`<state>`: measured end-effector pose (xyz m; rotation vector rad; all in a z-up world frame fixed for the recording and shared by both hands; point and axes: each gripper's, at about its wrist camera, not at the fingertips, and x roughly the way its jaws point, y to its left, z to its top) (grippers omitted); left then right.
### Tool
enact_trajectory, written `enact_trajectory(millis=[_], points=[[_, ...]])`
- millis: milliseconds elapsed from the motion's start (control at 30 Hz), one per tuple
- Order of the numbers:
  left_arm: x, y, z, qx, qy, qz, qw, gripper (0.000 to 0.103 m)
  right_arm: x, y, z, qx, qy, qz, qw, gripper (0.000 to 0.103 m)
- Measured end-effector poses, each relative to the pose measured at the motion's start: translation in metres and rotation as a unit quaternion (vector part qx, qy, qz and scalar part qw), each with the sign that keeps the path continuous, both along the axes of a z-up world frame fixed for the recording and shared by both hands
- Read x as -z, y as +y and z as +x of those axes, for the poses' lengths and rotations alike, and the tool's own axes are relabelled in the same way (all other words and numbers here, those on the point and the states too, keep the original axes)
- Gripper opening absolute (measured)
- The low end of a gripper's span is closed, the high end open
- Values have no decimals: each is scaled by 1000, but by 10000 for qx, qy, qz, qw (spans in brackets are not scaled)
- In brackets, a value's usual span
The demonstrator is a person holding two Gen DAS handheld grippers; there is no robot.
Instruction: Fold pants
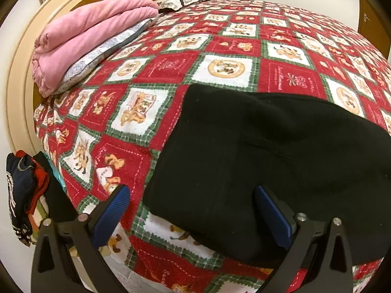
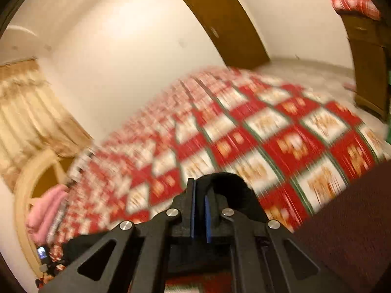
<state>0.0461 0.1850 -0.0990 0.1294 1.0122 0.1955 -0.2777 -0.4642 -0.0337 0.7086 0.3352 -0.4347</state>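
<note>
The black pants [image 1: 268,151] lie spread on the red patchwork bedspread [image 1: 220,48], reaching the bed's near edge. My left gripper [image 1: 190,190] hovers just above their near left part, open, with the blue pads [image 1: 114,210] wide apart and nothing between them. In the blurred right wrist view, my right gripper [image 2: 199,185] is shut, its blue pads almost touching. A fold of black pants fabric [image 2: 229,183] is pinched at its tips and loops over the right finger. More dark cloth [image 2: 342,219] fills the lower right of that view.
A folded pink blanket [image 1: 92,36] lies on a grey pillow at the cream headboard [image 1: 22,73]. A heap of dark and red clothes [image 1: 22,190] sits beside the bed on the left. A brown door [image 2: 220,19] and a wooden cabinet [image 2: 366,61] stand beyond the bed.
</note>
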Motion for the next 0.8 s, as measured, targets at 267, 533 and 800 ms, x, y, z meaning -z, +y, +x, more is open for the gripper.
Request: enact_trajectory(millis=[267,533,800], points=[[0,-1,-1,-102,-13,7,9999,103,64,-56,7,1500,1819,-8,9718,7],[1,-3,0,-114,-72,55,9999,103,42,-1,-5,1112,1401,240,9836,7],[-12,-11,-16,188,-184,-70,9996,103,64,145,82,-1266,977,897,9831,7]])
